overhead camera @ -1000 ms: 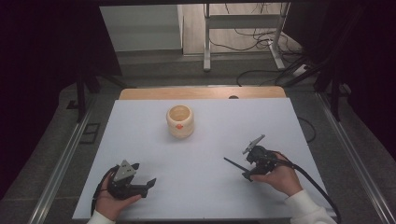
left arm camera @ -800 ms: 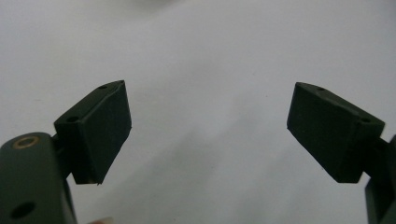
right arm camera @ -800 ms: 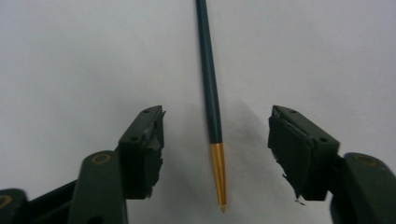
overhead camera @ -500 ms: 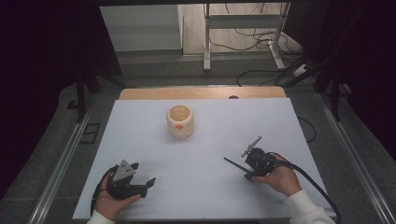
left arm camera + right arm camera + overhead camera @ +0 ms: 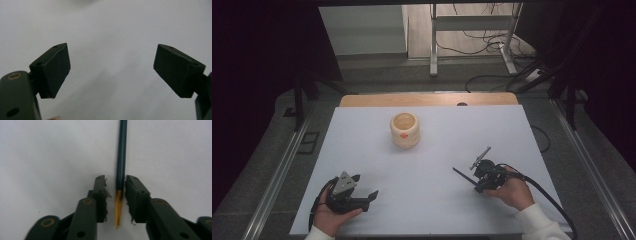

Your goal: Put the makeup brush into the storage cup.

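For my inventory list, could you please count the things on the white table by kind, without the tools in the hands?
Round pale wooden cup with a red mark: 1
Thin dark teal stick with a golden pointed end, lying between the jaws of the right claw: 1
Total: 2

The white desk (image 5: 432,150) lies bare across its middle, so either hand could pass freely between the left gripper (image 5: 364,192) at the near left and the right gripper (image 5: 469,170) at the near right. The one thing standing in the way is a squat, pale wooden cup (image 5: 404,130) at the far centre, well apart from both, with open room on either side. Between the right gripper's nearly closed jaws lies a thin dark-blue pencil with a yellowish tip (image 5: 121,170), leaving only slim gaps there, while the left gripper's wide-set jaws frame empty desk.
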Action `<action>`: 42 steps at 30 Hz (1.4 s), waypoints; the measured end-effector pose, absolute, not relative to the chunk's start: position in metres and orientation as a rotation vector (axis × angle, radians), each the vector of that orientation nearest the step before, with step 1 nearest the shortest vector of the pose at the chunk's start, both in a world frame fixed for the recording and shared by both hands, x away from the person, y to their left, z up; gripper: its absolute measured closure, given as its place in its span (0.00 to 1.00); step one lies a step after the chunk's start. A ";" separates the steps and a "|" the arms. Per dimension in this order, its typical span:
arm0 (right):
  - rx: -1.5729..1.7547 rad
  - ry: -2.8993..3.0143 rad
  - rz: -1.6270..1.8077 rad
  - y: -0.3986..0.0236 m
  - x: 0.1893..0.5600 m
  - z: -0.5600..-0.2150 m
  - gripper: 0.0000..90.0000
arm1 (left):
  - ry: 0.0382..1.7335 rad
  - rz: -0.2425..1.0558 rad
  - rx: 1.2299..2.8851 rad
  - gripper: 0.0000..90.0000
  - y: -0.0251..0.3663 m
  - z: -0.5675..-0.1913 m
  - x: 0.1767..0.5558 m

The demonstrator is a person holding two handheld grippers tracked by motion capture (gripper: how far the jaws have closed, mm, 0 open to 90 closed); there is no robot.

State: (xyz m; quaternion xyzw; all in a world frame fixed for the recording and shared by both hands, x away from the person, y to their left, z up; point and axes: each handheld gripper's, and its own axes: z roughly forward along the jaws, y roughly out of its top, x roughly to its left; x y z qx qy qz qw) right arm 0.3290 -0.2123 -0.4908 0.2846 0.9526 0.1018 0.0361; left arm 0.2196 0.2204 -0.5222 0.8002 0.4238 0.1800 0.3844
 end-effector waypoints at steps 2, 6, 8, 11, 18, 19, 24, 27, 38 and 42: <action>0.860 2.939 0.308 -0.212 0.329 -0.490 0.86 | 1.080 0.460 2.038 0.16 0.220 -0.522 0.219; 0.849 2.944 0.308 -0.212 0.329 -0.490 0.91 | 1.080 0.460 2.041 0.16 0.220 -0.522 0.220; 0.844 2.943 0.307 -0.213 0.329 -0.490 0.93 | 1.081 0.459 2.038 0.16 0.220 -0.523 0.220; 0.842 2.944 0.307 -0.213 0.329 -0.490 0.93 | 1.080 0.460 2.038 0.16 0.221 -0.522 0.220; 0.818 2.906 0.334 -0.214 0.328 -0.487 0.94 | 1.079 0.463 2.036 0.16 0.221 -0.522 0.219; 0.819 2.907 0.345 -0.214 0.328 -0.485 0.94 | 1.079 0.463 2.036 0.16 0.221 -0.522 0.219; 0.821 2.893 0.402 -0.216 0.328 -0.480 0.94 | 1.078 0.464 2.035 0.16 0.221 -0.522 0.219; 0.817 2.893 0.422 -0.217 0.327 -0.478 0.94 | 1.076 0.465 2.037 0.16 0.220 -0.522 0.219; 0.813 2.893 0.507 -0.219 0.325 -0.470 0.94 | 1.073 0.469 2.040 0.17 0.220 -0.521 0.219; 0.810 2.897 0.546 -0.220 0.324 -0.466 0.94 | 1.062 0.478 2.039 0.17 0.217 -0.520 0.218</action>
